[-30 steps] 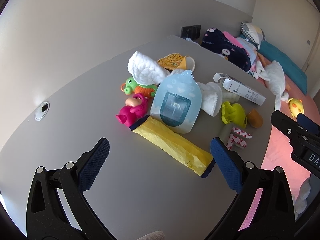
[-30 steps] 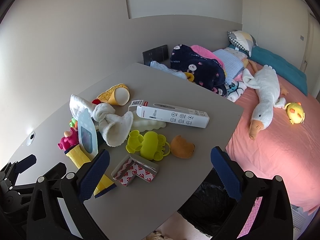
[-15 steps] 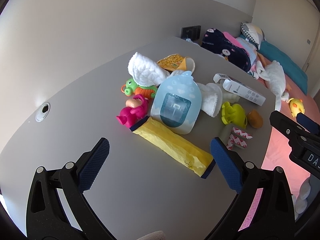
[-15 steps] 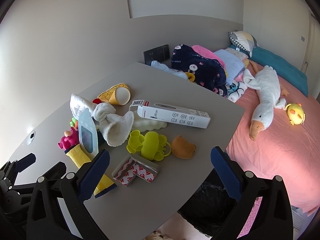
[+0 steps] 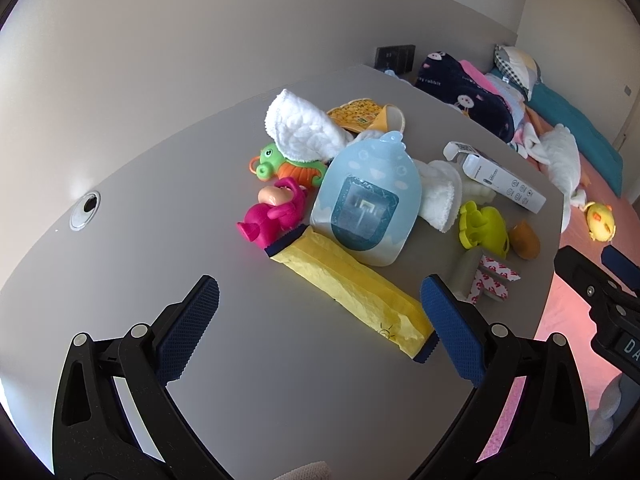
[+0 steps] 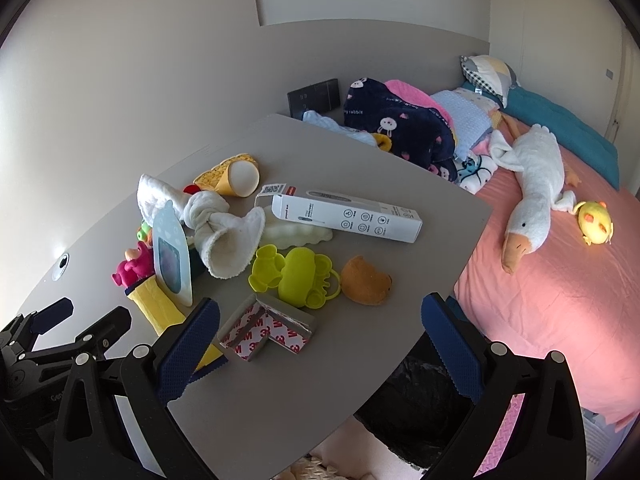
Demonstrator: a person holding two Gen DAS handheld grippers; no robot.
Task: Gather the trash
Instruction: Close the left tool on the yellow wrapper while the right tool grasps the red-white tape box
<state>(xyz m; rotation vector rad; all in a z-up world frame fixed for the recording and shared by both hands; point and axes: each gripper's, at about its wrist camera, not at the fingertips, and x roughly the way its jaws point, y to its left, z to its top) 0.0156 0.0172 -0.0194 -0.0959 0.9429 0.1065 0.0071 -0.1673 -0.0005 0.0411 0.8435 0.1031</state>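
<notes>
You are holding both hand-held grippers wide and empty — left hand-held gripper (image 5: 318, 320) is hovering nearer the yellow wrapper (image 5: 352, 286), lying on the tabletop (image 5: 160, 216) just ahead, long axis running diagonally toward its right finger.

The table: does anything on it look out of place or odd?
Yes. The long white box has its end flap hanging open, and the red-and-white tape backing lies bent near the table edge. Both, with the yellow wrapper, look like trash among toys. Both claws, left and right, are open and hold nothing.
</notes>
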